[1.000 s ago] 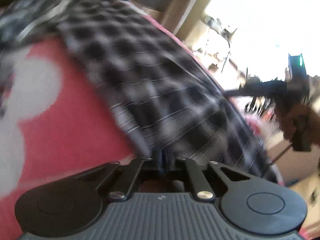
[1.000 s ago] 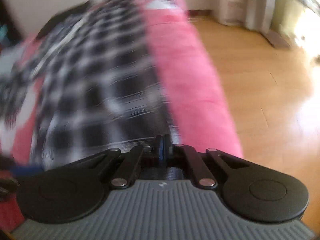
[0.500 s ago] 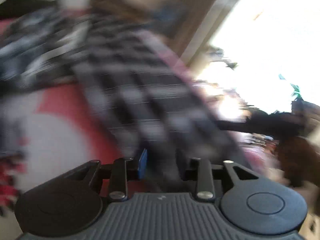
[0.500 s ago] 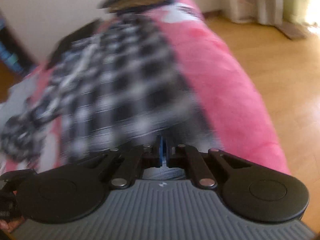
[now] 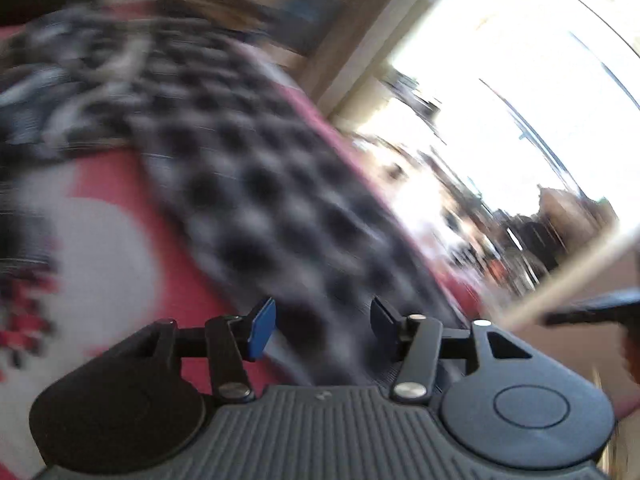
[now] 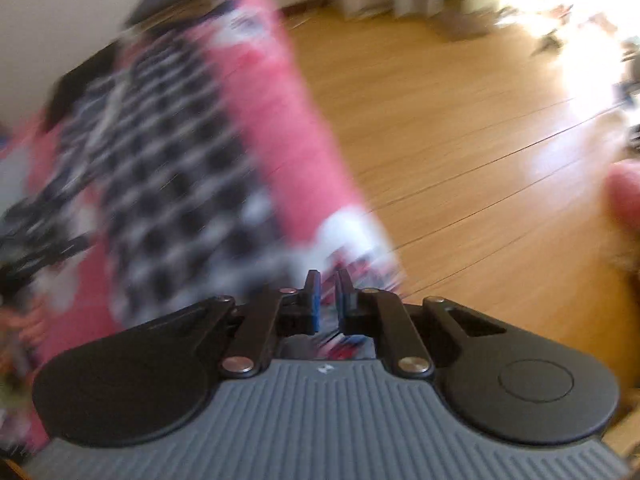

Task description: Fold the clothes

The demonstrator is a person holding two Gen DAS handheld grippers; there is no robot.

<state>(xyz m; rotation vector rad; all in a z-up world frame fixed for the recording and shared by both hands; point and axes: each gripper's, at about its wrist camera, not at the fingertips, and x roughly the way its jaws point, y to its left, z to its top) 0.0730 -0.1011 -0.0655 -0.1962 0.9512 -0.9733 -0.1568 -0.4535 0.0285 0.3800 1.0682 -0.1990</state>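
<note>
Both grippers had let go since a second earlier, when each was pinched on the checked shirt's hem. Fingers of the left gripper [image 5: 318, 322] stood wide apart with the blurred shirt [image 5: 256, 184] running between them, nothing clamped. On the right gripper [image 6: 327, 300] the fingers were parted by only a narrow gap and held nothing; patterned bedding showed through it. That shirt [image 6: 172, 184] lay lengthwise on the pink bed [image 6: 304, 148], its long side near the bed's floor-side edge, a strip of pink left bare. Beyond that edge the wooden floor [image 6: 460, 152] lay open. Heavy blur hid the hem.
</note>
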